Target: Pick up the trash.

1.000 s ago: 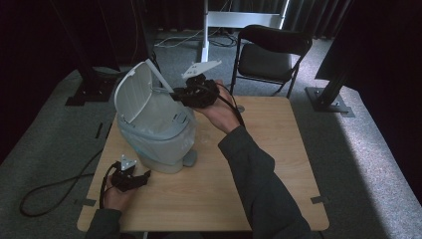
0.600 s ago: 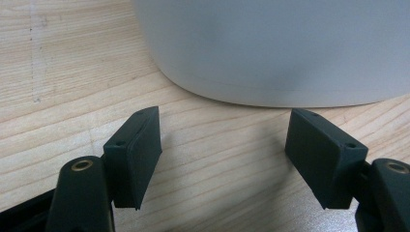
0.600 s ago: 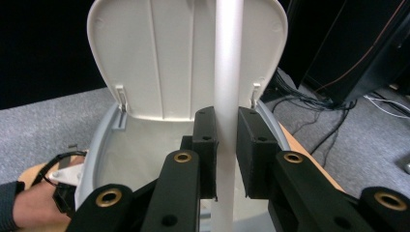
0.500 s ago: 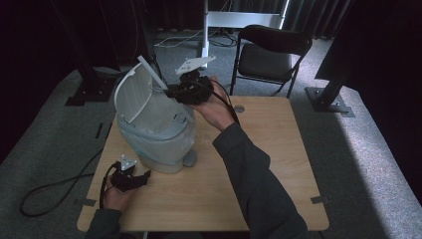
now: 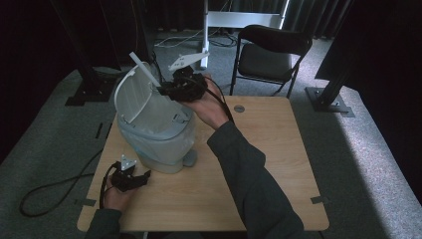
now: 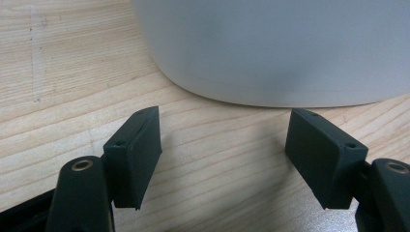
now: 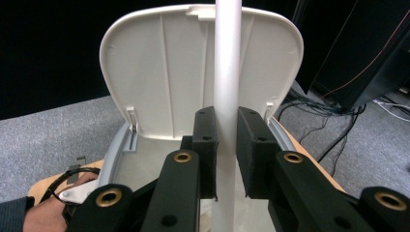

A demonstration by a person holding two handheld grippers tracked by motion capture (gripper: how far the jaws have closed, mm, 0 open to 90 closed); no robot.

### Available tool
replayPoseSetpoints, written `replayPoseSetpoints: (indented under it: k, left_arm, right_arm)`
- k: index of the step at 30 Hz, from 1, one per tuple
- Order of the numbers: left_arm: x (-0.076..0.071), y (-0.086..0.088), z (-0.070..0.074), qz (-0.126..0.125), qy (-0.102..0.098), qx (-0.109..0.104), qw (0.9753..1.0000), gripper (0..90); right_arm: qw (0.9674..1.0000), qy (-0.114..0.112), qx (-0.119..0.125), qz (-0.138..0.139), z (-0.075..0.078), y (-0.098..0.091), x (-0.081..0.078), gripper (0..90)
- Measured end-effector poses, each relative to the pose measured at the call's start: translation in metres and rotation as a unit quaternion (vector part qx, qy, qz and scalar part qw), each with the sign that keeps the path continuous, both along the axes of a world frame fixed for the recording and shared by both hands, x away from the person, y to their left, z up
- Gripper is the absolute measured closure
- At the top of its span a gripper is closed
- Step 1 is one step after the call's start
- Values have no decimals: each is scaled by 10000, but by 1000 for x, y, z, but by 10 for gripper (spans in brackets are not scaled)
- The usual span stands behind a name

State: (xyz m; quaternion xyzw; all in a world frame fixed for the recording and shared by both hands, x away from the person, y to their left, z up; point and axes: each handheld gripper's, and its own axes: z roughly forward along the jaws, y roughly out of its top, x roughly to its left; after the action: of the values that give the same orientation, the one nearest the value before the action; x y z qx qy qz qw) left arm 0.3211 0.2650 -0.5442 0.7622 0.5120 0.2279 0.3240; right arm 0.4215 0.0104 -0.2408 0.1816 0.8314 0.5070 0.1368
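Left tongs (image 5: 130,178) rest on the pale wood-grain bench (image 5: 278,164), jaws apart w/ nothing between, just short of the smooth grey-white rounded plastic bin (image 5: 159,139). Beyond it, right tongs (image 7: 226,154) are clamped on a thin white matte rod (image 7: 227,72), held over the bin's mouth in front of its raised ribbed lid (image 7: 164,72). Prob. lid-open step done; rod not yet dropped in, closing left.

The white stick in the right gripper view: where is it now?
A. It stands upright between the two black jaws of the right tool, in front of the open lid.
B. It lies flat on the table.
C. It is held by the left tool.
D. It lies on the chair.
A: the white stick rises between the jaws of the right tool, whose pads press on it, with the open lid behind.
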Motion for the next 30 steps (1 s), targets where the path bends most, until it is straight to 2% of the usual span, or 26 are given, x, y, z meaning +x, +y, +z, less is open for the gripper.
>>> replayPoseSetpoints:
  k: [14,30]
  left_arm:
    - [0,0,0,0,0,-1,10000,289]
    - [0,0,0,0,-2,2,10000,289]
  right_arm:
    - [9999,-32,-97,3,6,18,1,789]
    - [9999,117,127,-1,4,29,3,789]
